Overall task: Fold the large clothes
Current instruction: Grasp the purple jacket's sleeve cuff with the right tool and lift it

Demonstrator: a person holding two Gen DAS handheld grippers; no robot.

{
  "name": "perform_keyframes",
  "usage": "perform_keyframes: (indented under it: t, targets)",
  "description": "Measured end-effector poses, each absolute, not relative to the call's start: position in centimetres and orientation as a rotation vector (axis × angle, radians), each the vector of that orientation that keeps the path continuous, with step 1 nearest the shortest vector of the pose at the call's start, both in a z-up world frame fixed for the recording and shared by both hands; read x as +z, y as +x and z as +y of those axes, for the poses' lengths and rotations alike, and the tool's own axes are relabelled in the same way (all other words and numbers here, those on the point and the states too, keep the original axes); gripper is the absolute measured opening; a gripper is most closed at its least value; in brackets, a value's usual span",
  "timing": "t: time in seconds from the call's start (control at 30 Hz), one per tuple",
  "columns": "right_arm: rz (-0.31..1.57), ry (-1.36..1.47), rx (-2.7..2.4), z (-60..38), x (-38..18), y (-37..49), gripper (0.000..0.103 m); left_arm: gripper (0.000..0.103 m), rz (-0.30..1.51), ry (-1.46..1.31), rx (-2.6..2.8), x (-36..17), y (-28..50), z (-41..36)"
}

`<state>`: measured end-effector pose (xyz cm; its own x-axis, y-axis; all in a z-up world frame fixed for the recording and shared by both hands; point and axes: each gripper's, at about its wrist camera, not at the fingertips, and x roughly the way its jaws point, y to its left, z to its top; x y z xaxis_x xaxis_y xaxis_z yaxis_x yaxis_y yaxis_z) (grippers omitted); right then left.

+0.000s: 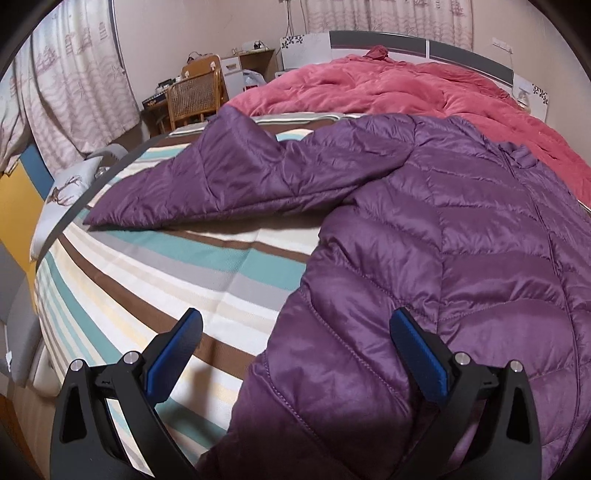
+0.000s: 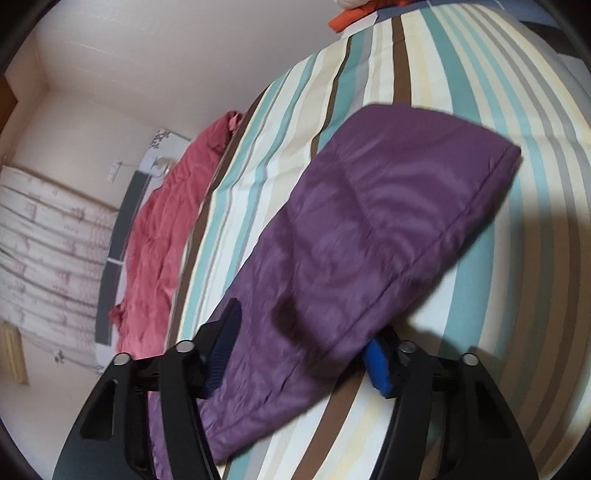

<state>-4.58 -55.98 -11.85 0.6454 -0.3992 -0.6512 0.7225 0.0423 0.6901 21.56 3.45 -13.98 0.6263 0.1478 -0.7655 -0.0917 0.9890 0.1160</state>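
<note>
A purple quilted jacket (image 1: 443, 258) lies spread on the striped bed (image 1: 166, 266), one sleeve (image 1: 229, 181) stretched out to the left. My left gripper (image 1: 297, 317) hovers open over the jacket's near side edge; its right finger (image 1: 417, 354) is above the fabric and its left one is above bare sheet. In the right wrist view the other sleeve (image 2: 369, 229) runs away from me across the striped bed (image 2: 517, 258). My right gripper (image 2: 310, 321) straddles this sleeve's near part, jaws about half wide, fabric filling the gap. I see no firm pinch.
A pink quilt (image 1: 406, 85) is bunched along the headboard (image 1: 461, 44) side of the bed. A wicker chair (image 1: 195, 96) and a small desk stand by the curtains at the back left. An orange cloth (image 2: 351, 16) lies at the bed's far end.
</note>
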Motion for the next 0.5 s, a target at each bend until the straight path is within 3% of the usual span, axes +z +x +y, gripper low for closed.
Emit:
perform_keyframes:
  t: [0.13, 0.2, 0.3, 0.5]
  targets:
    - [0.315, 1.243, -0.938, -57.5, -11.9, -4.3, 0.042, 0.101, 0.901, 0.079, 0.137, -14.5, 21.7, 3.2]
    - [0.333, 1.217, -0.974, -58.0, -11.8, -3.9, 0.029, 0.101, 0.906, 0.077, 0.133, -14.7, 21.8, 3.2]
    - [0.366, 1.174, -1.004, -58.8, -11.9, -3.6, 0.020, 0.101, 0.914, 0.059, 0.125, -14.9, 21.9, 3.4]
    - [0.438, 0.990, -1.020, -59.0, -9.8, -0.3, 0.016, 0.101, 0.923, 0.029, 0.111, -15.1, 21.9, 3.7]
